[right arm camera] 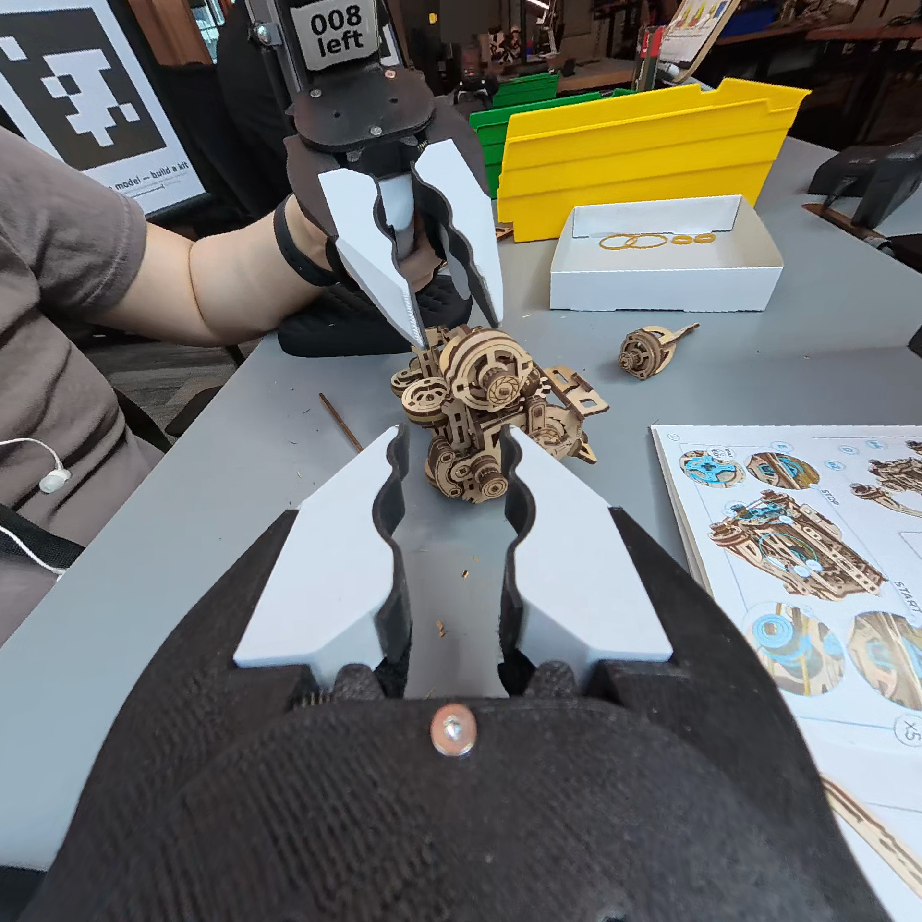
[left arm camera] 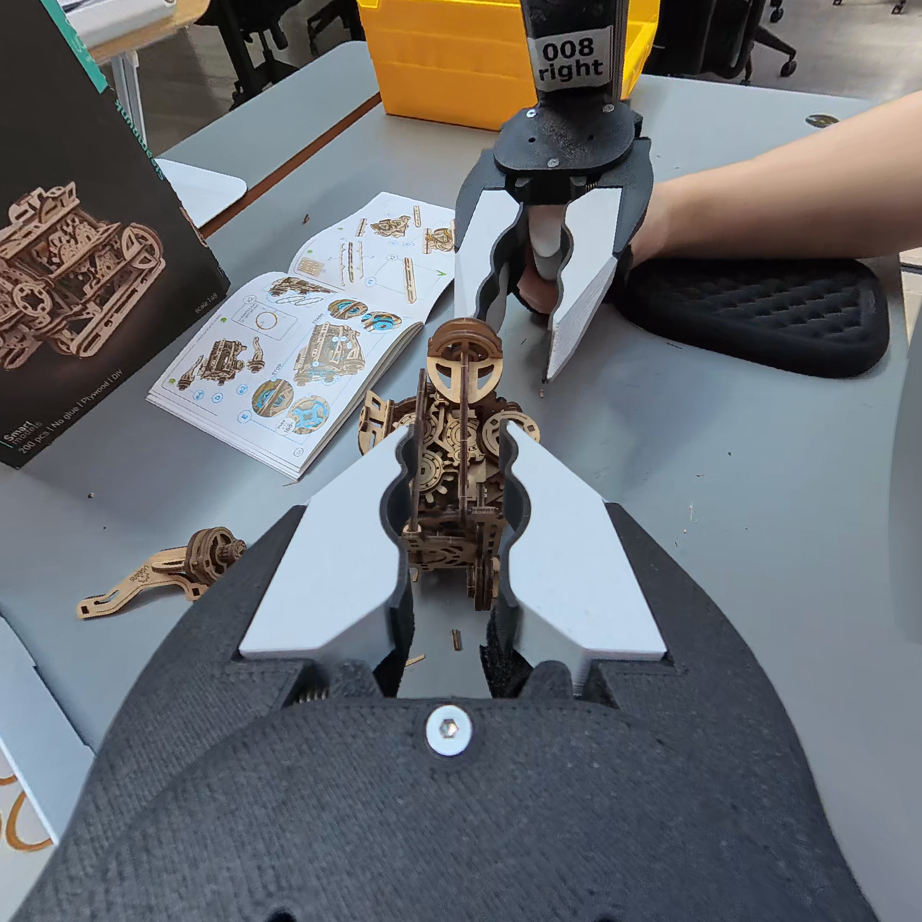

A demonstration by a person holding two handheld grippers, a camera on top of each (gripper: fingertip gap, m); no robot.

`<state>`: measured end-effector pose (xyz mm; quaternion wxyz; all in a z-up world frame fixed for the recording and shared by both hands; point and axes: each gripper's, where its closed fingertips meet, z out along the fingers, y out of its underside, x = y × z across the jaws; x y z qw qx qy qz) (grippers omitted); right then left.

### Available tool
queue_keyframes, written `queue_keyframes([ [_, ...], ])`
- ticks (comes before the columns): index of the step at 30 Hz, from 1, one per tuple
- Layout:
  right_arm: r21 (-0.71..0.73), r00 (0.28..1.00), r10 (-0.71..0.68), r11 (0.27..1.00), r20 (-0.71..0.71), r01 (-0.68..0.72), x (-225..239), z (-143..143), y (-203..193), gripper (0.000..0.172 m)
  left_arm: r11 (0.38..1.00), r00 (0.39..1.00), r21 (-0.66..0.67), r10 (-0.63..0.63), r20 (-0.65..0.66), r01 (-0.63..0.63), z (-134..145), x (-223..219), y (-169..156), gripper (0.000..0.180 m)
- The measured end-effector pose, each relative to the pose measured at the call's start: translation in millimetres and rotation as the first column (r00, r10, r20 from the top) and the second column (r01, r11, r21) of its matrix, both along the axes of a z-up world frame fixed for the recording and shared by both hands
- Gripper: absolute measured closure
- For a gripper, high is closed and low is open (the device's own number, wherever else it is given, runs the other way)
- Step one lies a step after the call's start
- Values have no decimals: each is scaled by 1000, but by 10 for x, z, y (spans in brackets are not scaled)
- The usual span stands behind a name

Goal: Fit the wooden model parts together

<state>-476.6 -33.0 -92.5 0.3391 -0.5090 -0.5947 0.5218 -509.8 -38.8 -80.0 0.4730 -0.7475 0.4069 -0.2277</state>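
Now both my jaws stand apart and hold nothing. My left gripper [left arm camera: 456,439] reaches around the wooden model [left arm camera: 456,479] at the centre of the left wrist view: the model stands between the two pads, but I see a gap on each side, so it is not clamped. My right gripper [right arm camera: 455,439] is also parted, just before the model [right arm camera: 491,409] in the middle of its view, with bare grey table [right arm camera: 279,499] between its fingers. I judge the model is left standing on end so that the next part can be brought to it. It is made of thin laser-cut plywood, pale with dark burnt edges, full of round gears, and with a dome-like wheel housing on top. A second wooden part [left arm camera: 164,569], a drum on a flat slotted arm, lies loose at the left of the left wrist view, probably waiting its turn. The open instruction booklet [left arm camera: 309,349] with glossy white pages lies above it, and the dark kit box [left arm camera: 85,239] stands at the upper left. A white tray [right arm camera: 663,259] with thin rubber rings and a yellow plastic bin [right arm camera: 643,149] are at the upper right of the right wrist view.
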Motion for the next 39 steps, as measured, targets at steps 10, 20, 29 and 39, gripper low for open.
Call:
queue_keyframes([
  [10, -55, 997, 74, 996, -31, -75, -127, 28, -20, 131, 999, 998, -20, 33, -56, -34, 18, 122, 5, 150],
  [20, -140, 993, 117, 983, -1, -116, -163, 7, -37, 135, 996, 998, -85, 32, -50, -36, -71, 95, 15, 160],
  [29, -125, 992, 125, 984, -9, -126, -174, 13, -111, 139, 997, 999, -74, 21, -35, -23, -71, 101, -48, 153],
  [39, -55, 995, 96, 994, -15, -97, -207, 5, -141, 140, 987, 981, 153, 78, -178, -51, -76, 39, -187, 127],
])
